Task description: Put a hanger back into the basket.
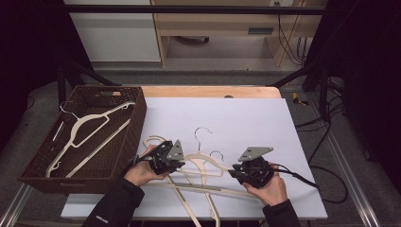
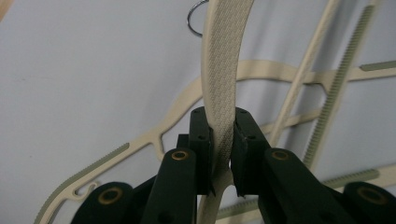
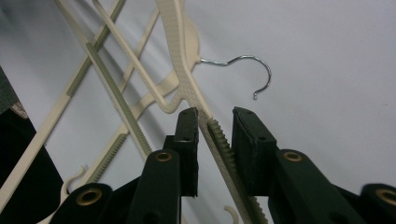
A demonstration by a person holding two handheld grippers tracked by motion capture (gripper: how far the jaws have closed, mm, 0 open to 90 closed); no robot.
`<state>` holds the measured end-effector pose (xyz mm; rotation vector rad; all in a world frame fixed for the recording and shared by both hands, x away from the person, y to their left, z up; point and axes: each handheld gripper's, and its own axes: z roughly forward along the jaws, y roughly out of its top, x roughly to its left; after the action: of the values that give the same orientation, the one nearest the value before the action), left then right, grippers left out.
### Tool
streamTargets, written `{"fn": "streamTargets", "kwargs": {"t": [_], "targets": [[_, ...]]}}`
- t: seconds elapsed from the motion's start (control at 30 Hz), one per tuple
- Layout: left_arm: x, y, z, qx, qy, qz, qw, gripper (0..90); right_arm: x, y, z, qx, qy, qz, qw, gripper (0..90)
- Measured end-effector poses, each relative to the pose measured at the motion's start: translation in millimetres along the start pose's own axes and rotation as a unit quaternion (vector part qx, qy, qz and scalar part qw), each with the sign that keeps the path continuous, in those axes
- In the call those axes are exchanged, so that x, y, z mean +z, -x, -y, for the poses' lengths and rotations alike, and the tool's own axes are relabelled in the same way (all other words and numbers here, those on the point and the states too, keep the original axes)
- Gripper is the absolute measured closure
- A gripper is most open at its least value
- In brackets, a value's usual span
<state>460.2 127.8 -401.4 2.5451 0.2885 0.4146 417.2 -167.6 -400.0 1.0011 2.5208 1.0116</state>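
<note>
Cream plastic hangers [image 1: 203,163] lie tangled on the white table sheet [image 1: 246,118], at about 6 o'clock of the high view. A brown wicker basket [image 1: 33,172] sits at 9 o'clock with one more cream hanger [image 1: 87,123] inside it.

Left gripper [image 1: 177,163]: jaws pinched tight on the textured arm of a hanger [image 2: 224,93], the strap running straight up between the pads [image 2: 201,144] toward 12 o'clock, touching both. The metal hook [image 2: 194,18] shows at 11 o'clock of the left gripper view.

Right gripper [image 1: 234,172]: jaws part-open, narrow gap. A hanger arm with a ribbed grey-green grip strip [image 3: 219,135] passes between the pads; it touches or nearly touches the left pad [image 3: 187,140], apart from the right pad, contact hard to confirm. Its wire hook [image 3: 252,70] lies on the sheet at 1 o'clock of the right gripper view. Other hanger arms cross at 10 o'clock.

Both hands hold the grippers low over the pile, left hand [image 1: 142,172] near the basket's right wall, right hand [image 1: 269,189] at 5 o'clock.
</note>
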Motion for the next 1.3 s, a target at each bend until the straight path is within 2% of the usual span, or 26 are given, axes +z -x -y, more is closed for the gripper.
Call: {"fn": "streamTargets", "kwargs": {"t": [0.13,0.3,0.4,0.47,0.5,0.57,0.63,0.67,0.77,0.8,0.9,0.93,1.17,1.3], "targets": [[-10.8,10.2,-0.4,-0.009,0.007,-0.002,0.9999,81.1,-4.8,1.1,-0.5,-0.001,0.016,-0.003,0.9999,66.3],[-21.3,20.6,-2.2,-0.025,0.021,-0.005,0.9995,82.6,-12.6,3.3,-0.8,-0.003,0.057,-0.006,0.9984,58.2],[-26.7,25.0,-4.8,-0.034,0.028,0.001,0.9990,83.9,-19.4,5.1,-1.0,0.001,0.093,-0.003,0.9956,49.5],[-29.1,28.0,-6.9,-0.037,0.033,0.007,0.9988,84.8,-23.5,6.5,-1.1,0.000,0.122,0.000,0.9925,43.1],[-30.4,28.8,-8.2,-0.033,0.028,0.006,0.9990,85.2,-25.6,6.7,-1.0,0.002,0.129,0.001,0.9916,42.3],[-30.9,31.0,-10.1,-0.045,0.034,0.009,0.9984,86.2,-28.5,8.1,-0.7,0.003,0.137,0.004,0.9906,40.4],[-31.5,31.2,-11.1,-0.056,0.031,-0.013,0.9979,87.0,-30.6,9.4,-0.2,0.003,0.149,0.008,0.9888,33.3],[-32.5,29.6,-10.6,-0.063,0.029,-0.016,0.9975,87.0,-31.7,9.5,-0.1,0.001,0.157,0.014,0.9875,31.5],[-36.6,25.4,-7.7,-0.081,0.043,-0.001,0.9957,87.0,-33.5,11.4,0.3,0.006,0.161,0.018,0.9867,28.0],[-38.2,25.4,-8.1,-0.087,0.050,-0.004,0.9949,87.1,-33.4,12.2,0.6,0.008,0.161,0.020,0.9868,27.3],[-45.2,23.9,-10.3,-0.092,0.058,-0.013,0.9939,87.1,-32.0,19.5,5.5,0.035,0.169,0.006,0.9850,25.9],[-48.1,22.9,-10.8,-0.096,0.061,-0.013,0.9934,87.0,-31.8,21.5,6.8,0.038,0.167,0.013,0.9851,24.7],[-76.5,12.8,-13.9,-0.116,0.091,-0.019,0.9889,87.0,-34.1,31.9,13.2,0.067,0.177,0.024,0.9817,16.1],[-94.5,6.9,-14.5,-0.124,0.103,-0.018,0.9867,87.0,-36.3,35.4,16.1,0.073,0.183,0.027,0.9800,13.5]]}}
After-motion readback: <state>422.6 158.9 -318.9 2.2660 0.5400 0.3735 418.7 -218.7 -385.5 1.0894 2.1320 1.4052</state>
